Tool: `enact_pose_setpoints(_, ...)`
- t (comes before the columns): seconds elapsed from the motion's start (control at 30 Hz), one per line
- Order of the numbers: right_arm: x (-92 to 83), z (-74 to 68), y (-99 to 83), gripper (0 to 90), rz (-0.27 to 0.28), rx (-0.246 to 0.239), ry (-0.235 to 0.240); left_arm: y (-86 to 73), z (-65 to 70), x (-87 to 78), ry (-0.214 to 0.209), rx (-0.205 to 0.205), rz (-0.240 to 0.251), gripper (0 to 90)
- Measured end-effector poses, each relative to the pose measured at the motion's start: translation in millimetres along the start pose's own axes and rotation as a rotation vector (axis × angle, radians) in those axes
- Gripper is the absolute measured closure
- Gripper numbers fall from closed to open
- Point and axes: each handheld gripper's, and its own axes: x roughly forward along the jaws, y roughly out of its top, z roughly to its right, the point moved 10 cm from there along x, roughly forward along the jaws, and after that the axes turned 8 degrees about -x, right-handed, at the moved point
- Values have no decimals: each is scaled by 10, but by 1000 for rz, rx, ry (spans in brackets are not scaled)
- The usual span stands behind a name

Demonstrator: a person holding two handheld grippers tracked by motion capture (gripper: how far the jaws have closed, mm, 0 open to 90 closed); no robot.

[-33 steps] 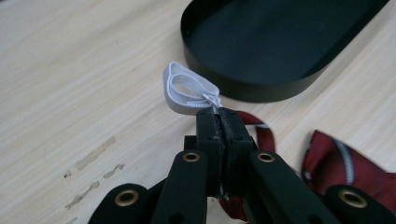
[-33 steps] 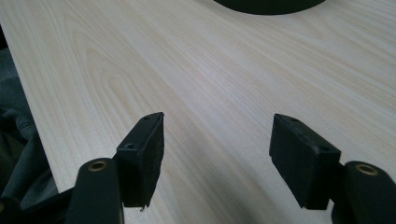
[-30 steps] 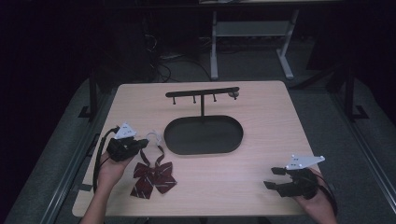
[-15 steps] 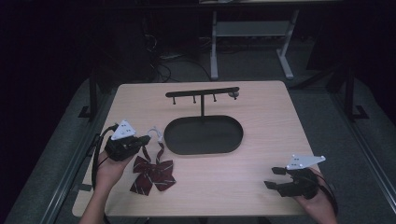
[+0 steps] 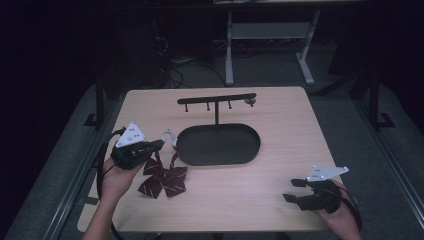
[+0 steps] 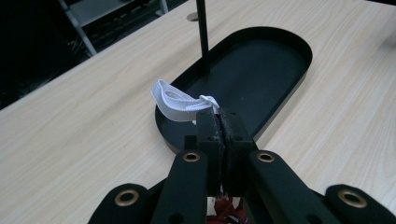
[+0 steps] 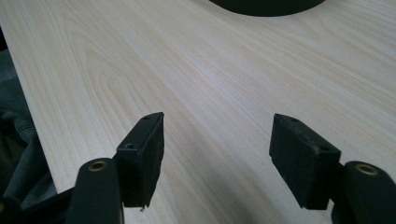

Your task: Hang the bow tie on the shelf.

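A dark red bow tie (image 5: pixel 164 180) with a white elastic strap (image 5: pixel 168 136) lies on the table to the left of a black oval tray (image 5: pixel 220 159). My left gripper (image 5: pixel 159 145) is shut on the strap; in the left gripper view the white strap loop (image 6: pixel 180 101) sticks out beyond the closed jaws (image 6: pixel 219 122), over the tray's near rim (image 6: pixel 187 140). A black stand with small pegs (image 5: pixel 217 100) rises from the tray. Low at the table's right, my right gripper (image 5: pixel 294 190) is open, with bare wood between its jaws (image 7: pixel 218 154).
The wooden table (image 5: pixel 280 110) has bare room behind the stand and across its right half. Its front edge runs just below both hands. A metal frame (image 5: pixel 265 35) stands on the dark floor beyond the far edge.
My left gripper has lifted and drawn the strap up toward the tray, dragging the bow tie a little to the right. The right gripper has stayed put.
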Motion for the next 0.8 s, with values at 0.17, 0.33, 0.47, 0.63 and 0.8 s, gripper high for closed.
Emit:
enact_pose_setpoints(0.17, -7, 7, -8, 349, 0, 4, 1, 86, 24, -21, -1, 8, 10, 883)
enact_pose_setpoints(0.33, -6, 14, -10, 350, 4, 1, 1, 152, 49, -41, -7, 23, 11, 883)
enact_pose_setpoints(0.47, -2, 19, -9, 350, 6, 2, 2, 211, 76, -52, -10, 23, 22, 883)
enact_pose_setpoints(0.63, 1, 25, -12, 349, 6, 7, 4, 276, 96, -52, -21, 31, 19, 883)
enact_pose_setpoints(0.8, -4, 36, -8, 349, 7, 3, 0, 400, 112, -39, -25, 47, 25, 883)
